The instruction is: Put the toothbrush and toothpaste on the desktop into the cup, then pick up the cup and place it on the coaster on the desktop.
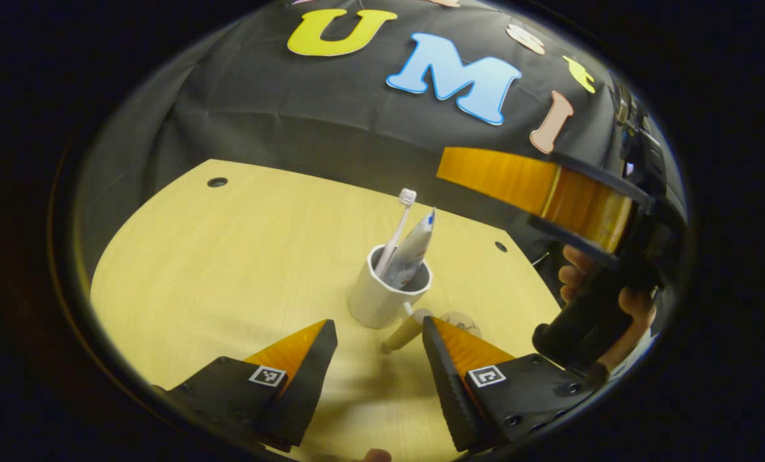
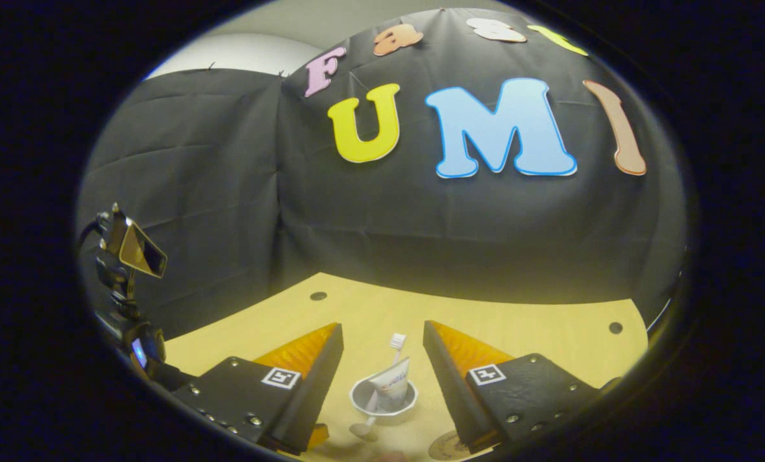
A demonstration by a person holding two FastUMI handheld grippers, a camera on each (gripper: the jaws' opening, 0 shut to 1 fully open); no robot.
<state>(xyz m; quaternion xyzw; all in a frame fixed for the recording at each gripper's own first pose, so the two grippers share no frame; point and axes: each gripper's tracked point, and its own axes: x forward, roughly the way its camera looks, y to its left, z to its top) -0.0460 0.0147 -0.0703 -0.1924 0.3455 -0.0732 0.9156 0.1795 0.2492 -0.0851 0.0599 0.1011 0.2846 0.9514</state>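
The brush and paste are in the cup, and the cup waits on the table.

The white cup [image 1: 389, 292] stands upright on the yellow table [image 1: 228, 269]. The toothbrush [image 1: 400, 221] and the toothpaste [image 1: 414, 247] lean inside it, tops poking out, so that part looks done. The round coaster [image 1: 463, 321] lies flat just beside the cup, ready for it. The left tongs [image 1: 379, 340] are spread wide and hold nothing; they point at the cup, maybe to grab it next. The right tongs [image 2: 382, 346] are spread wide too, up above the cup [image 2: 382, 398] and clear of it. A hand [image 1: 604, 298] holds them off to the side.
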